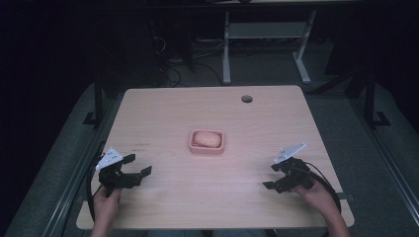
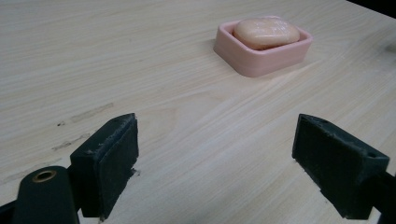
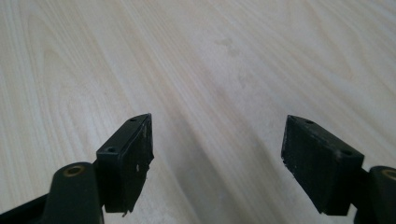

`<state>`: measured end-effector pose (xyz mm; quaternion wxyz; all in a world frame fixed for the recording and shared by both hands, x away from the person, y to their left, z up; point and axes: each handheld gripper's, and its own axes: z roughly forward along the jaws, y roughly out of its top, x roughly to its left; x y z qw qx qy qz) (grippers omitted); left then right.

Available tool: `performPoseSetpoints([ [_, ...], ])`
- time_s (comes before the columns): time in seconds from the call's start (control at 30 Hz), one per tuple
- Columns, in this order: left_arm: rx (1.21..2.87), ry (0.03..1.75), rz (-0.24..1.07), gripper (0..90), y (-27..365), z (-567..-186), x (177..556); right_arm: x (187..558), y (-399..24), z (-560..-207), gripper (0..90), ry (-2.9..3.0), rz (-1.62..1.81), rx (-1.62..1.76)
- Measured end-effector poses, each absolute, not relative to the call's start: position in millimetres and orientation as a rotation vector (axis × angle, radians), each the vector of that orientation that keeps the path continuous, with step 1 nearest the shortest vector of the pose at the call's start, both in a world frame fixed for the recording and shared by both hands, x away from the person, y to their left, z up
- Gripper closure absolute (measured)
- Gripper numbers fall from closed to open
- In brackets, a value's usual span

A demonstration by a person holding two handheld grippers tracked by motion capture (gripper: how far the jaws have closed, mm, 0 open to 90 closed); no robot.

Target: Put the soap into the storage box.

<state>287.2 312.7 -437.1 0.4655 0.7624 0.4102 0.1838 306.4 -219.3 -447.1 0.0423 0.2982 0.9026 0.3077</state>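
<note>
A pink soap dish (image 1: 191, 144) sits near the middle of the wooden table (image 1: 163, 108), with a pale peach soap bar (image 1: 207, 138) lying in it. In the left gripper view the dish (image 2: 247, 63) and the soap (image 2: 266, 31) lie ahead to the upper right. My left gripper (image 1: 138, 165) rests at the table's front left, open, nothing between its jaws. My right gripper (image 1: 271, 176) is at the front right, also open and holding nothing. In the right gripper view bare wood lies between the pads (image 3: 128, 161).
A round cable hole (image 1: 246, 98) is near the table's far edge. Beyond the table stand a white desk frame (image 1: 267, 34) and loose cables on a dark floor. Faint scuff marks (image 2: 84, 114) lie on the wood near my left gripper.
</note>
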Motion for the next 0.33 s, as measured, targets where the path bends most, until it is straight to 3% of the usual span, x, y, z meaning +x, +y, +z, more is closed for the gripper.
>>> performPoseSetpoints([
  [0.33, 1.874, 0.994, 0.441, 14.3, 307, -437, 287, 279, -235, -450, 22.2, 2.662, 1.072, 0.978],
])
